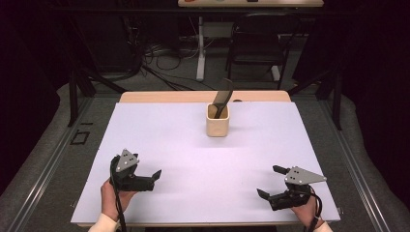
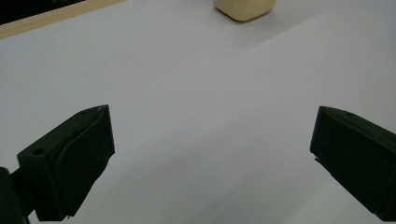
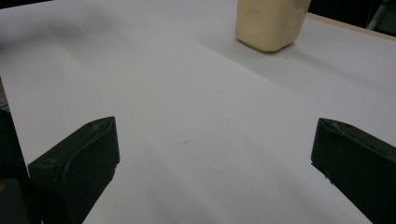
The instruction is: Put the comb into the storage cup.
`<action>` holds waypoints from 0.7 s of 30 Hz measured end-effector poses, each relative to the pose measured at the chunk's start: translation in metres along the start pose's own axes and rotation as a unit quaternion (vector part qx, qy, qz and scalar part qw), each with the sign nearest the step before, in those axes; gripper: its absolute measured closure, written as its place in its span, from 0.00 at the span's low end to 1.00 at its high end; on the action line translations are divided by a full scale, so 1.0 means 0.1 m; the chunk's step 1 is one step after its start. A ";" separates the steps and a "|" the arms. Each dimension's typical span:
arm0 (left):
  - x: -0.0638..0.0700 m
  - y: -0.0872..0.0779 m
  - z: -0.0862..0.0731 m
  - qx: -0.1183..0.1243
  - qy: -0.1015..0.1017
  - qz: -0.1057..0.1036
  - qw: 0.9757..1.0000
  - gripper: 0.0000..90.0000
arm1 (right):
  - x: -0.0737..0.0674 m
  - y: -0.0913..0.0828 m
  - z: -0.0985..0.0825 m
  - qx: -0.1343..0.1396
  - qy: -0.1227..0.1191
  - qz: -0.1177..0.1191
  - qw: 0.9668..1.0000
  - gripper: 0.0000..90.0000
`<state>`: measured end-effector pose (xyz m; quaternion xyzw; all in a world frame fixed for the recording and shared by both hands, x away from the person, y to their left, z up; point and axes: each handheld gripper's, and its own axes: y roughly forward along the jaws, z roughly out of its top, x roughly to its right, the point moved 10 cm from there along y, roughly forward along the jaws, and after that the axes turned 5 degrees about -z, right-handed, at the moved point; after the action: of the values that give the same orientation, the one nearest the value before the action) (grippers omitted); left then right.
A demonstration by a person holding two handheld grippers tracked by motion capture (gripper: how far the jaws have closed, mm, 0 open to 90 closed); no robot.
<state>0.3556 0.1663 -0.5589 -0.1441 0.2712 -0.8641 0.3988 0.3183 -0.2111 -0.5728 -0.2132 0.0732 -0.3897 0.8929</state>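
Both tools, left (image 1: 155, 175) and right (image 1: 270, 182), gape empty; beyond, a dark, perhaps spatula-like utensil (image 1: 223, 97) stands upright in a cream cup (image 1: 217, 125).

White-covered table (image 1: 193, 164) bears a cream cup (image 1: 217, 124).

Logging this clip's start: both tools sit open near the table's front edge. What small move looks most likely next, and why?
Probably one tool, perhaps the right tool, moves forward toward the cream cup holding a dark utensil. Both it and the left tool are open and holding nothing, well short of the cup.
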 end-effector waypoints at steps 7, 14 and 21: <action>0.01 -0.04 -0.09 0.002 -0.002 0.002 1.000 0.00 | 0.00 0.00 0.00 -0.001 0.001 0.000 1.000 0.01; -0.02 -0.09 -0.16 0.004 -0.007 0.007 1.000 0.00 | 0.00 0.00 0.00 -0.002 0.000 0.000 1.000 0.01; 0.00 -0.11 -0.24 0.004 -0.009 0.009 1.000 0.00 | 0.00 0.00 0.00 -0.001 0.000 -0.001 1.000 0.01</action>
<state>0.3378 0.1806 -0.5723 -0.1479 0.2651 -0.8603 0.4096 0.3183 -0.2113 -0.5729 -0.2140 0.0739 -0.3903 0.8924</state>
